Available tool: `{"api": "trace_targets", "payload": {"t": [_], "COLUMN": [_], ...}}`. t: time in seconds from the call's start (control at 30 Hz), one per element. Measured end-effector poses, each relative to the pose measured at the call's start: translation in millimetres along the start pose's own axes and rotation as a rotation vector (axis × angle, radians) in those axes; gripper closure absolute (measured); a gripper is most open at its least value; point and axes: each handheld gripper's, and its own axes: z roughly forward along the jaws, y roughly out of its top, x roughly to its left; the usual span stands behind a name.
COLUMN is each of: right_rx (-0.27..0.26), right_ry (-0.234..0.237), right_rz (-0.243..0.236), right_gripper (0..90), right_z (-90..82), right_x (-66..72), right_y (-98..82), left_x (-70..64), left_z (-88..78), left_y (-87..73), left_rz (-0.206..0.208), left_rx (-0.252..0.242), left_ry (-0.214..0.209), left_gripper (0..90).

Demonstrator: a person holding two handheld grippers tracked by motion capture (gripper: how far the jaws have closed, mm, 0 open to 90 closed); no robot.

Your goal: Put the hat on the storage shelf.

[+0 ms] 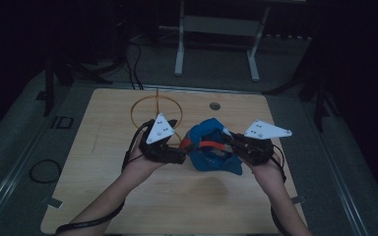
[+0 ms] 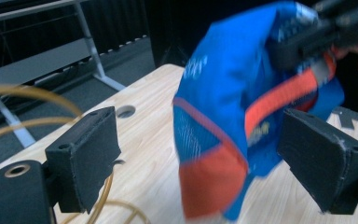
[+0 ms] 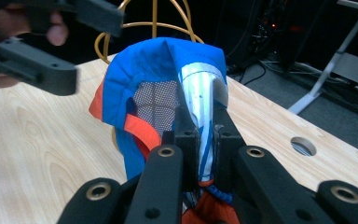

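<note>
The blue cap [image 1: 210,147] hangs off the table between the two grippers, a soft fabric thing with orange trim and an orange strap across its back, a grey mesh lining showing inside its crown in the right gripper view and a pale, shiny strip running down the fold that is being pinched. The right gripper [image 3: 200,140] has it: its two black jaws are pressed nearly together on that folded edge, fabric squeezed flat between the pads, the rest of the cap [image 3: 163,88] ballooning up beyond the fingertips. The left gripper [image 2: 205,154] stands wide apart, blocky matte-black pads on either side of the cap [image 2: 233,107], and nothing pressed; the cloth hangs in the gap, the orange lower corner blurred, closer to the pad on the right of that view. In the high view the left gripper [image 1: 179,152] sits just at the cap's left flank, the right gripper [image 1: 229,142] at its right, each topped by a grey three-cornered plate, cables trailing back along the forearms. Behind the left fingers lies a yellow wire stand [image 1: 153,112], thin hoops with an upright rod. All of it is above a pale wood-grain table [image 1: 128,196] with a round hole [image 1: 215,105] beyond the cap.
</note>
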Motion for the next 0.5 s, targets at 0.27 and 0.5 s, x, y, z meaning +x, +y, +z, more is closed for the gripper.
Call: {"api": "trace_targets", "payload": {"t": [0.27, 0.5], "right_rx": [-0.019, -0.03], "right_ry": [0.013, 0.034], "right_rz": [-0.014, -0.027], "right_gripper": [84.3, 84.2], "right_z": [-2.5, -3.5], "right_x": [2.8, 7.0], "right_y": [3.7, 7.8], "left_x": [-1.5, -3.3], "left_z": [26.0, 35.3], "left_y": [17.6, 22.2], "left_rz": [0.029, 0.05], "left_rx": [0.03, 0.056], "left_ry": [-0.017, -0.024], "left_gripper": [16.4, 19.2]}}
